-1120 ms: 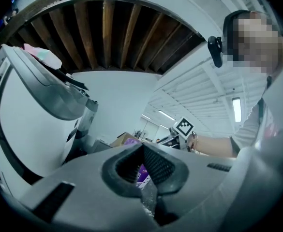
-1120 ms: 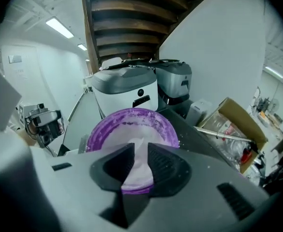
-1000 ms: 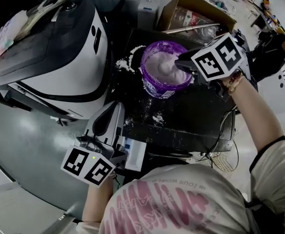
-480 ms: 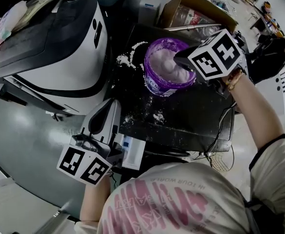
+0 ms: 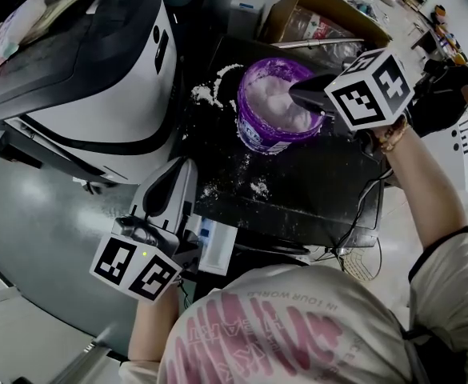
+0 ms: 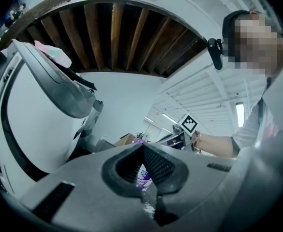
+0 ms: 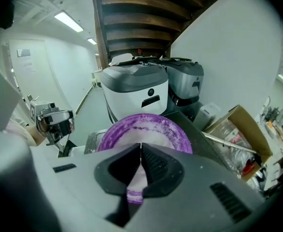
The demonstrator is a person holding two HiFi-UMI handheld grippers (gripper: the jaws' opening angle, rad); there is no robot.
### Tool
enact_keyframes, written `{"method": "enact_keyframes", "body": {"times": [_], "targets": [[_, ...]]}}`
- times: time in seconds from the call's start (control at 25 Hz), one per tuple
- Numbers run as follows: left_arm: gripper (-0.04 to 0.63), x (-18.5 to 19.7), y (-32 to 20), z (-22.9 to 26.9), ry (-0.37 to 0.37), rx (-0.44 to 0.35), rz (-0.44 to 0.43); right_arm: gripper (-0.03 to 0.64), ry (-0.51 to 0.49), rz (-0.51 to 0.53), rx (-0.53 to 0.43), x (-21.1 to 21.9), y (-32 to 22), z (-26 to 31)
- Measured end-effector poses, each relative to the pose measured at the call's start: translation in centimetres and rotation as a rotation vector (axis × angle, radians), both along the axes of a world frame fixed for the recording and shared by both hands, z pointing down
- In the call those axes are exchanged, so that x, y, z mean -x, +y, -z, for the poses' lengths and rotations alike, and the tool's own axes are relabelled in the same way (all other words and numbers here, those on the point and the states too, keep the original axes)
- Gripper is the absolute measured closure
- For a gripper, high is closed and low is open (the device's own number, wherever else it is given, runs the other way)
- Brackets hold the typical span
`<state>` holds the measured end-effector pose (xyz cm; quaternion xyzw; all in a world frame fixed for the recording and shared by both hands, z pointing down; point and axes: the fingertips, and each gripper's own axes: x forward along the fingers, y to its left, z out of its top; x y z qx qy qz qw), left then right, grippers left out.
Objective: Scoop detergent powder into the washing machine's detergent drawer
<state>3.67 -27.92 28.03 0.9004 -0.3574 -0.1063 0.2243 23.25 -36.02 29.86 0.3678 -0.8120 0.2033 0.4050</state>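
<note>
A purple tub [image 5: 275, 106] full of white detergent powder stands on the black tabletop [image 5: 314, 182]. My right gripper [image 5: 295, 94] hovers over the tub's right rim, jaws shut; no scoop shows between them. In the right gripper view its tips [image 7: 141, 145] meet just in front of the tub [image 7: 146, 124]. The white washing machine [image 5: 82, 70] stands at the left. My left gripper [image 5: 182, 166] is low beside the machine, shut and empty, next to the white and blue detergent drawer [image 5: 218, 246]. Its closed tips [image 6: 143, 146] point toward the tub [image 6: 142, 170].
Spilled powder lies on the tabletop behind the tub [image 5: 206, 94] and in front of it [image 5: 258, 189]. A cardboard box [image 5: 322, 18] and a white container [image 5: 246, 6] stand at the back. A second machine [image 7: 182, 83] sits behind the first [image 7: 136, 91].
My right gripper has drifted slightly right and back over the tub. The left gripper has slid a little left and down. Both stay shut.
</note>
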Motion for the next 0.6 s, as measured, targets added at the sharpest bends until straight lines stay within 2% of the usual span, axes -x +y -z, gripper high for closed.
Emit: {"method": "enact_keyframes", "body": {"times": [0.2,0.36,0.48,0.6], "targets": [[0.592,-0.1,0.2,0.1,0.000,0.000,0.001,0.612,-0.108,-0.016,0.002,0.4,0.8,1.7],[0.592,-0.2,0.3,0.2,-0.001,-0.005,0.006,0.612,-0.214,-0.060,0.054,1.1,1.2,1.5],[0.592,-0.2,0.5,0.1,0.001,-0.005,0.004,0.612,-0.213,-0.076,0.093,1.3,1.7,0.7],[0.592,-0.3,0.7,0.1,0.003,-0.003,0.000,0.612,-0.151,-0.064,0.102,1.3,2.1,-0.2]]}}
